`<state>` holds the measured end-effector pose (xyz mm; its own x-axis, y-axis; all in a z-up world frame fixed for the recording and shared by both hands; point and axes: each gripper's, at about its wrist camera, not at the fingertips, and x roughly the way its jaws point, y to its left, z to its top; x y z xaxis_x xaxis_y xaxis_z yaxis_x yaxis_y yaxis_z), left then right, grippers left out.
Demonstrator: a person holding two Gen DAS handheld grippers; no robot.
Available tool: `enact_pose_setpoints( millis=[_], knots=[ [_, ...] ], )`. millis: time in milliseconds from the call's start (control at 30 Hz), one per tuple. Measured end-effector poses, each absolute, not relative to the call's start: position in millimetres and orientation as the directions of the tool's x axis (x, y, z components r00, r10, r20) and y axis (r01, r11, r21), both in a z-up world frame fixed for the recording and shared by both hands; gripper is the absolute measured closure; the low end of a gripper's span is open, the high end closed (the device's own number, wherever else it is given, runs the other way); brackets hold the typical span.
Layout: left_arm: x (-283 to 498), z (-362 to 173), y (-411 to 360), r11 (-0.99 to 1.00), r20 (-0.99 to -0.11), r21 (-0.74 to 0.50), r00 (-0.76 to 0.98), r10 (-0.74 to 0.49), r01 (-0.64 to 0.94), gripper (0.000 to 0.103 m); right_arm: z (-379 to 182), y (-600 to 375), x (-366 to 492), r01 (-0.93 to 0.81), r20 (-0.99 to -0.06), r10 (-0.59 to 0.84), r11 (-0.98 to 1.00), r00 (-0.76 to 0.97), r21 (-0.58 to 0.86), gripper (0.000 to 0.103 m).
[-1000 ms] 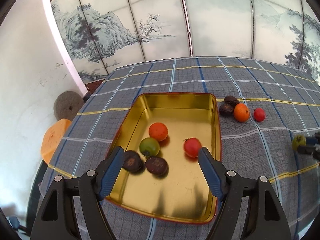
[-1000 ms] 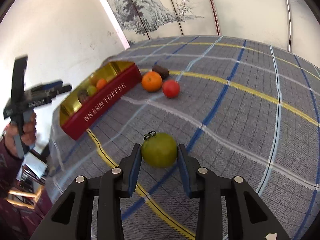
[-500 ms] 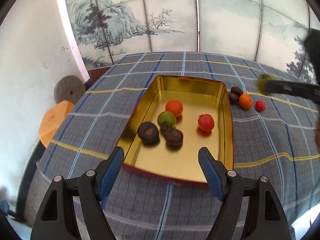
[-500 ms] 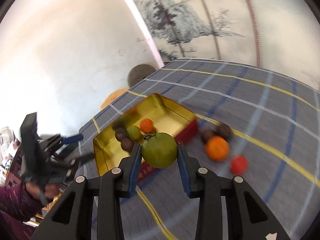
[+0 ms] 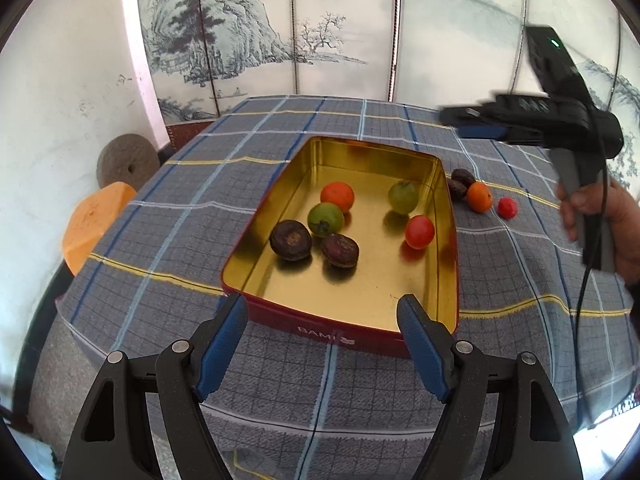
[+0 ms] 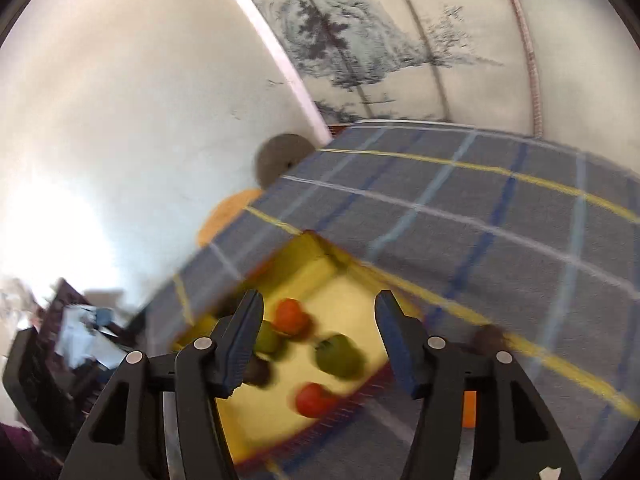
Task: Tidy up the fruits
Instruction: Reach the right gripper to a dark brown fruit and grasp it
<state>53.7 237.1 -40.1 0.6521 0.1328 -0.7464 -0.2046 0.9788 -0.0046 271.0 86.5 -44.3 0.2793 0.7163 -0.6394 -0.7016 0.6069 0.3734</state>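
Note:
A gold tin with red sides (image 5: pixel 448 264) sits on the plaid table and holds several fruits: a light green one (image 5: pixel 403 197) near its right wall, a red one (image 5: pixel 419 231), an orange one (image 5: pixel 337 197), a darker green one (image 5: pixel 325 219) and two dark brown ones (image 5: pixel 291 239). My left gripper (image 5: pixel 322 340) is open and empty above the tin's near edge. My right gripper (image 6: pixel 319 336) is open and empty above the tin (image 6: pixel 308 264), with the green fruit (image 6: pixel 337 355) lying below it. It also shows in the left wrist view (image 5: pixel 468 124), held high at the right.
Outside the tin to its right lie two dark fruits (image 5: pixel 460 183), an orange fruit (image 5: pixel 479 197) and a small red fruit (image 5: pixel 507 207). An orange stool (image 5: pixel 96 220) and a grey stone disc (image 5: pixel 126 159) stand off the table's left edge. A painted screen stands behind.
My right gripper has opened and let go of the green fruit, which now lies in the tin. My left gripper has pulled back toward the tin's near edge.

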Motion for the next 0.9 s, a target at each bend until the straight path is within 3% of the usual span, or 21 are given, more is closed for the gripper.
enact_pose_setpoints(
  millis=[133, 400, 633, 767, 900],
  knots=[
    [56, -50, 238, 0.980, -0.760, -0.047, 0.644, 0.091, -0.194, 0.025, -46, 59, 271, -0.771, -0.762, 0.569, 0.619, 0.309, 0.150, 0.058],
    [68, -54, 226, 0.986, -0.769, -0.041, 0.636, 0.073, -0.162, 0.025, -76, 107, 242, -0.928, -0.886, 0.352, 0.323, 0.300, -0.186, 0.062],
    [72, -53, 230, 0.986, -0.767, -0.058, 0.639, 0.055, -0.153, 0.024, -111, 136, 255, -0.954, -0.931, 0.227, 0.157, 0.287, -0.256, 0.062],
    [74, -56, 226, 0.989, -0.774, -0.047, 0.631, 0.055, -0.143, 0.024, -121, 142, 274, -0.966, -0.955, 0.176, 0.144, 0.238, -0.214, 0.064],
    [74, -56, 223, 0.990, -0.772, -0.024, 0.632, 0.071, -0.140, 0.024, -120, 139, 279, -0.969, -0.966, 0.166, 0.180, 0.199, -0.169, 0.084]
  ],
)
